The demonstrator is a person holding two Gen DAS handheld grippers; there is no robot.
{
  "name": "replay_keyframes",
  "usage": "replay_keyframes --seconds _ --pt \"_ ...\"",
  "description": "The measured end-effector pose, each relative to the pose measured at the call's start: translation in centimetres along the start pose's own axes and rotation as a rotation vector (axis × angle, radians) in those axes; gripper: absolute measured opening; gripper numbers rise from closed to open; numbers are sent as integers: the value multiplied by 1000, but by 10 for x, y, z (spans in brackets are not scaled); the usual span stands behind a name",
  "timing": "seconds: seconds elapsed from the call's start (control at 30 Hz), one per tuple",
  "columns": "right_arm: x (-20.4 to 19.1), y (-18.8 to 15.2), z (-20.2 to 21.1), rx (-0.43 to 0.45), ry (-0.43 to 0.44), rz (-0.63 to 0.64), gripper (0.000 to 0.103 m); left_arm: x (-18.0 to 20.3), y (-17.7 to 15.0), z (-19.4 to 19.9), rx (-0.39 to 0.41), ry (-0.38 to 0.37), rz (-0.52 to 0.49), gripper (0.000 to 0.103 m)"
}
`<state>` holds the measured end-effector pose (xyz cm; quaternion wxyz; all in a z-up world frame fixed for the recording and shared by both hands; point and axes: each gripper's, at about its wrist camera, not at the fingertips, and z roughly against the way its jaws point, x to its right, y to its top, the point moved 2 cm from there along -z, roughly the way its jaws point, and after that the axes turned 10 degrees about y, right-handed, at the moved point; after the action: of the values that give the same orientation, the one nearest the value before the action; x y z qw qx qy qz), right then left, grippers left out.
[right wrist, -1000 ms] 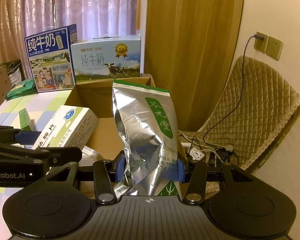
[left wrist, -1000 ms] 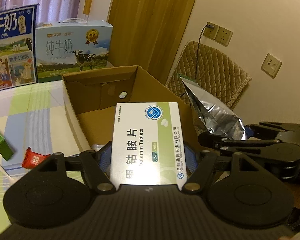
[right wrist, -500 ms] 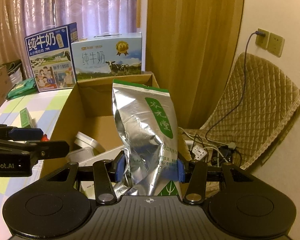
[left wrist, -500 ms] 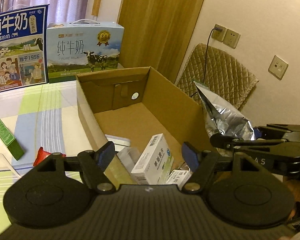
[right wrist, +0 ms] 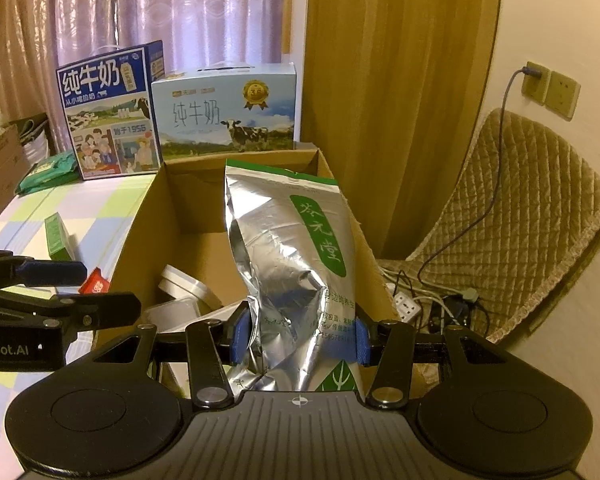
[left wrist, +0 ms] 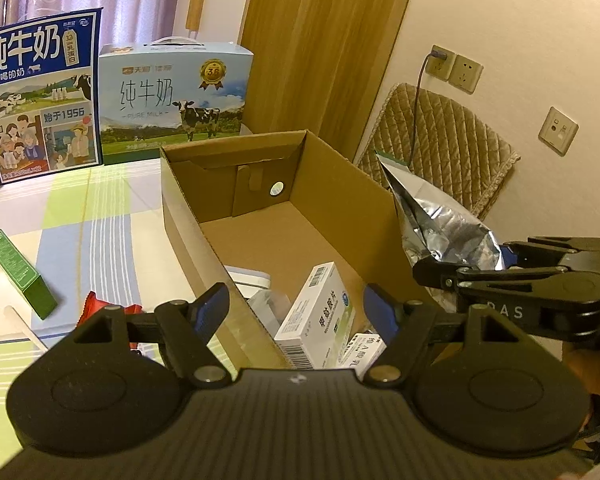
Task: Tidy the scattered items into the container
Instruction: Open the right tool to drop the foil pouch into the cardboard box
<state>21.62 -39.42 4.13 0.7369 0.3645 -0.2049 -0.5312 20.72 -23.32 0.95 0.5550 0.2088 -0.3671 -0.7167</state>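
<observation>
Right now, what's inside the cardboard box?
In the cardboard box: a white tablet box lying tilted, a smaller white carton beside it, a round white container and clear packaging. The left tool hides the near corner.

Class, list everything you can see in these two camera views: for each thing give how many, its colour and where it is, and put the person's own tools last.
Cardboard box: 1, brown, open on the table.
Pill box: 1, white, lying inside the cardboard box.
Round tub: 1, white, inside the cardboard box.
Foil bag: 1, silver with a green label, upright in the right gripper.
Small carton: 1, green, on the table left of the cardboard box.
Wrapper: 1, red, on the table by the cardboard box.
Milk cartons: 2, blue, behind the cardboard box.
Chair: 1, tan, by the wall.
Left gripper: open, empty.
Right gripper: shut on the foil bag.
</observation>
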Motion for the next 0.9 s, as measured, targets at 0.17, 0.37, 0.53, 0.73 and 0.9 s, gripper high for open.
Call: replay_keyframes --seconds 0.17,0.37,0.53,0.73,0.9 --pt "1 5 -2 36 19 -15 69 -4 -1 1 2 5 4 73" --pt "0 7 1 49 13 -10 73 -9 -1 2 2 17 6 75" --pt "2 0 4 39 14 -26 75 -14 -2 5 3 28 1 76" --pt "0 -4 5 23 12 -25 80 -27 -5 10 3 51 -2 77" --pt "-8 -4 8 17 13 -11 83 -39 -7 15 4 72 4 77"
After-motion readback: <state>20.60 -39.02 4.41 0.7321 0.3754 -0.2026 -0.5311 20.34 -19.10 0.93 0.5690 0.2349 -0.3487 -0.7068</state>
